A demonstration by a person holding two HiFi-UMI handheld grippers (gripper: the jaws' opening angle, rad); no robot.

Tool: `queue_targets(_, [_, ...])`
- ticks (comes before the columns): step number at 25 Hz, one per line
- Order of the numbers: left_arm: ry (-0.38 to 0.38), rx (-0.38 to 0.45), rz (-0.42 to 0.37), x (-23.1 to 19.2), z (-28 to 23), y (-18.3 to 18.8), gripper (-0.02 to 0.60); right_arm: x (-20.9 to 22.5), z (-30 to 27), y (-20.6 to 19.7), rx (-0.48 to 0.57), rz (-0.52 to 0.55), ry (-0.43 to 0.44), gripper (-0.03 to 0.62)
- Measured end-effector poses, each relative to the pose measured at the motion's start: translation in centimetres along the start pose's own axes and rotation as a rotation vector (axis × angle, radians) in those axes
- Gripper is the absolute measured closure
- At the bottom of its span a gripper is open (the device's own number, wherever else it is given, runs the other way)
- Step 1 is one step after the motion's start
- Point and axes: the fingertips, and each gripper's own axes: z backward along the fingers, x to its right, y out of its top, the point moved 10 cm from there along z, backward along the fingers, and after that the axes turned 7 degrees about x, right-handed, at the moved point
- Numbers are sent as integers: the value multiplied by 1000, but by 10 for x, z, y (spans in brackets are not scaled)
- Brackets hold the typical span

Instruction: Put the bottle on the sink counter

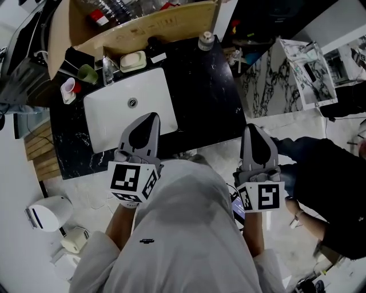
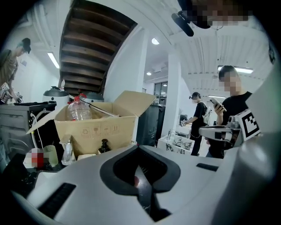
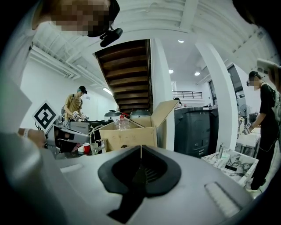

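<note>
A clear plastic bottle with a red cap (image 2: 80,110) (image 3: 122,122) stands inside an open cardboard box (image 1: 137,23) at the back of the black sink counter (image 1: 211,97). In the head view, several clear bottles (image 1: 111,8) show in the box's top. My left gripper (image 1: 152,117) is shut and empty, hanging over the front edge of the white basin (image 1: 114,114). Level with the counter's front right corner, over the floor, my right gripper (image 1: 252,127) is also shut and empty. Both point toward the box, well short of it.
On the counter behind the basin are a soap dish (image 1: 132,60), a green cup (image 1: 88,73), a red-and-white cup (image 1: 70,87), a black pump bottle (image 1: 153,43) and a capped jar (image 1: 206,40). A person in black (image 1: 331,189) stands close at the right. A white appliance (image 1: 48,213) sits on the floor at the left.
</note>
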Motion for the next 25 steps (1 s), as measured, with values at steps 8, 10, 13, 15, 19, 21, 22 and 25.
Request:
queue_targets(8, [-10, 33, -7, 6, 5, 6, 574, -1, 2, 1, -18, -9, -3, 582])
queue_targets(10, [-18, 29, -7, 10, 4, 5, 574, -1, 3, 0, -24, -11, 1, 582])
queue_targets(13, [-28, 27, -2, 16, 4, 3, 574, 0, 6, 1, -24, -4, 12, 582])
queue_targets(15, [-32, 26, -2, 17, 4, 3, 574, -1, 7, 1, -27, -14, 21, 582])
queue_targets(19, [-46, 17, -6, 18, 2, 2, 574, -4, 10, 0, -42, 2, 48, 582])
queue_targets(21, [-55, 12, 1, 18, 2, 2, 574, -6, 10, -1, -60, 11, 63, 582])
queue_targets(22, [-59, 11, 4, 18, 2, 2, 574, -7, 10, -1, -66, 17, 67, 582])
queue_targets(25, [-68, 13, 1, 19, 1, 3, 574, -8, 9, 0, -64, 19, 65, 582])
